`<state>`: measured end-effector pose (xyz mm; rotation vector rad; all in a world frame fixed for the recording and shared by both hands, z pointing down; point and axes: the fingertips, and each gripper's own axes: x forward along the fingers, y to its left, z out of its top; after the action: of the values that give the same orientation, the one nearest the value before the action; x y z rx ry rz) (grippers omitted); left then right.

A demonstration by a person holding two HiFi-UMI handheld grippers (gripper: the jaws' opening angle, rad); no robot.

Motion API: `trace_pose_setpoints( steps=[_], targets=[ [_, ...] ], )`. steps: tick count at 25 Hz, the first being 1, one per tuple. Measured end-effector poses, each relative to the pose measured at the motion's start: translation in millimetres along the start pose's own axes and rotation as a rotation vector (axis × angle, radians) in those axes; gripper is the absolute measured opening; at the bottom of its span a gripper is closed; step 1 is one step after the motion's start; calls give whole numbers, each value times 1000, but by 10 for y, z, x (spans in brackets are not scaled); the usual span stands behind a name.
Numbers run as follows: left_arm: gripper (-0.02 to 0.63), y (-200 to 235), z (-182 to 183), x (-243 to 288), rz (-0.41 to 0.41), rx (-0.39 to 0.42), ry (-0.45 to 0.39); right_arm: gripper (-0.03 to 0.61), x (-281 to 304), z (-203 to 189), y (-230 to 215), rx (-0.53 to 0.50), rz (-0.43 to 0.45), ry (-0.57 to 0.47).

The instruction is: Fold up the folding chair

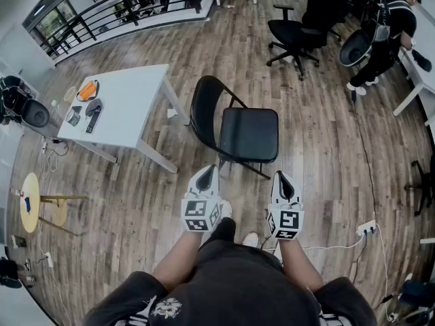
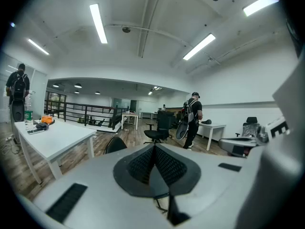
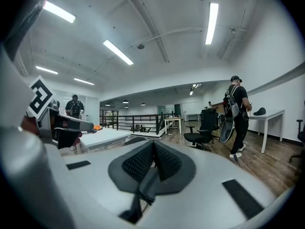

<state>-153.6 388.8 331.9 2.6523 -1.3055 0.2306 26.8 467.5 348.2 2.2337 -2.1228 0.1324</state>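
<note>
A black folding chair (image 1: pixel 239 131) stands unfolded on the wood floor in front of me, seat flat and backrest toward the white table. My left gripper (image 1: pixel 206 175) is shut and empty, held just short of the seat's near left corner. My right gripper (image 1: pixel 283 184) is shut and empty too, a little short of the seat's near right corner. Neither touches the chair. In the left gripper view only the chair's backrest top (image 2: pixel 116 144) shows above my left gripper (image 2: pixel 154 151). In the right gripper view my right gripper (image 3: pixel 153 149) hides most of the chair.
A white table (image 1: pixel 126 107) with small items stands left of the chair. A black office chair (image 1: pixel 293 36) stands behind it. A person (image 1: pixel 384 29) stands at the back right by a desk. A power strip with cable (image 1: pixel 366 228) lies on the floor at right. A small yellow round table (image 1: pixel 30 201) is far left.
</note>
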Motion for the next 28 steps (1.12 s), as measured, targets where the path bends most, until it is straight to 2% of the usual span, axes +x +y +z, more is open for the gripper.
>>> trace_pose_setpoints(
  steps=[12,19,28],
  targets=[
    [5,717,33,998,-38,-22,56,14,1126,-220,20,-71,-2,81],
    [5,1286,48,1547,-15,-33,122,14,1759,-234,204,-143,22,117],
    [5,1561,156,2044,-69,-32,131,14,2385,-325,125,-139,-3,155]
  ],
)
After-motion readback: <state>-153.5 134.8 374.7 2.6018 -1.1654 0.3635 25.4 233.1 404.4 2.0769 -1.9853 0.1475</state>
